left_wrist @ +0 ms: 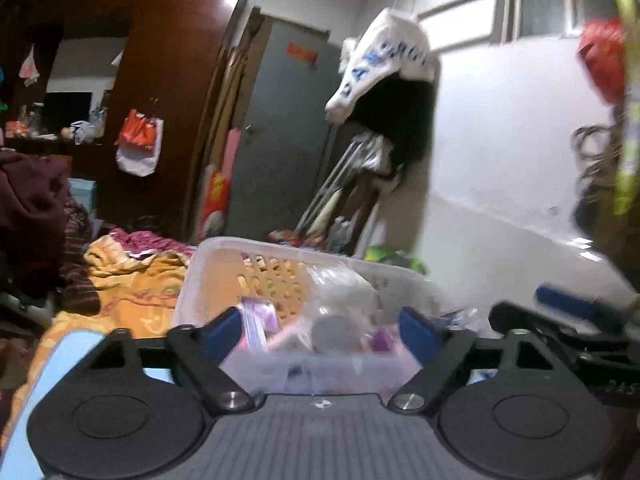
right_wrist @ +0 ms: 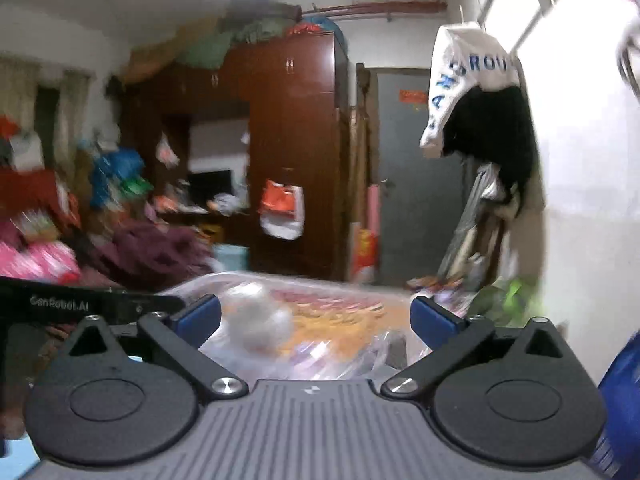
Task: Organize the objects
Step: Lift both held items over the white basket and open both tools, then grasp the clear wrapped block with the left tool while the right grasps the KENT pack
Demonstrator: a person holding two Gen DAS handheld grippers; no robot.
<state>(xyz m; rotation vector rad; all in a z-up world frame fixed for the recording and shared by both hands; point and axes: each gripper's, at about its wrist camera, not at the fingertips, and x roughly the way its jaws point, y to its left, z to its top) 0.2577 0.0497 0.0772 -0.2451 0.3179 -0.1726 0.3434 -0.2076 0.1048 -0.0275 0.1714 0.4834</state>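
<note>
A white plastic basket (left_wrist: pixel 224 256) stands on the bed just ahead of my left gripper (left_wrist: pixel 322 330). It holds several small items in clear wrapping, among them a pale round thing (left_wrist: pixel 336 330) and purple packets (left_wrist: pixel 260 318). The left gripper is open, its blue pads on either side of the basket's near end, touching nothing I can make out. The right gripper (right_wrist: pixel 316 318) is open too, over the same basket (right_wrist: pixel 224 280). A whitish round item (right_wrist: pixel 258 320) in clear plastic lies between its blue pads, blurred. The other gripper shows at the right edge of the left wrist view (left_wrist: pixel 568 320).
An orange patterned blanket (left_wrist: pixel 132 284) and dark red clothes (left_wrist: pixel 28 208) lie on the bed to the left. A brown wardrobe (right_wrist: pixel 288 152) and grey door (right_wrist: pixel 420 184) stand behind. Hung clothes (right_wrist: pixel 480 112) and a white wall (left_wrist: pixel 500 160) are on the right.
</note>
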